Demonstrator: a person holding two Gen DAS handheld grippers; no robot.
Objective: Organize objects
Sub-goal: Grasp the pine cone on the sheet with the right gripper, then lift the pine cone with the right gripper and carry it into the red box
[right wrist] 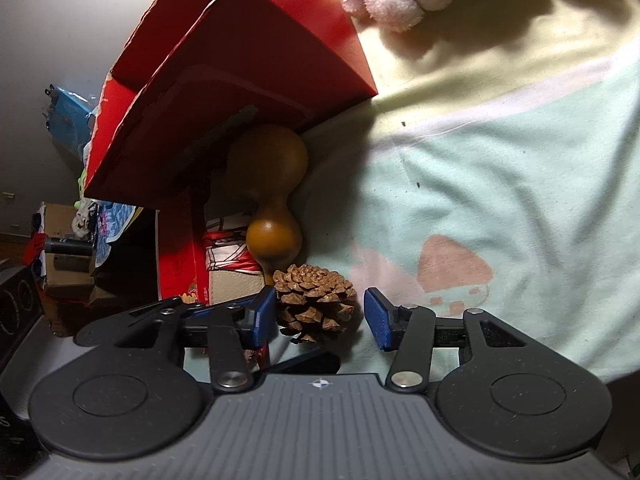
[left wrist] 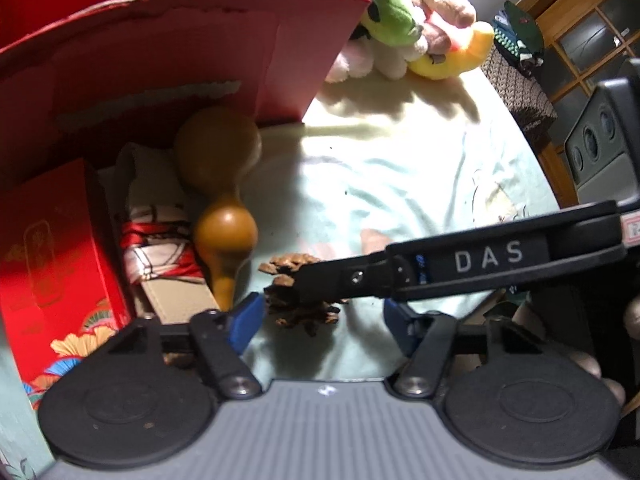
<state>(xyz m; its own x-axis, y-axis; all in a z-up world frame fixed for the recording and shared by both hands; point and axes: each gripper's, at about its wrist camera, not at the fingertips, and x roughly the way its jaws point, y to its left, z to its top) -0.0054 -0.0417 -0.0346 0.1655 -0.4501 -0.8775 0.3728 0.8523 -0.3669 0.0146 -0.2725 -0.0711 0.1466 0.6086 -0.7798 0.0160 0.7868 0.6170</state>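
Note:
A brown pine cone (right wrist: 316, 300) lies on the pale green cloth (right wrist: 500, 184), just in front of a brown gourd (right wrist: 268, 184). My right gripper (right wrist: 322, 318) is open around the cone: its left blue pad (right wrist: 266, 316) sits at the cone's edge and the right pad stands a little clear. In the left wrist view the pine cone (left wrist: 308, 314) also lies between the blue pads of my left gripper (left wrist: 322, 320), which is open with gaps on both sides. A black finger of the right gripper (left wrist: 328, 276) reaches in from the right and covers the cone's top.
A big open red carton (left wrist: 160, 60) stands behind the gourd (left wrist: 218, 168). Left of it are a patterned red box (left wrist: 52, 256) and a red-and-white folded bundle (left wrist: 160, 240). Plush toys (left wrist: 400, 12) lie at the back. A grey device (left wrist: 600, 152) is on the right.

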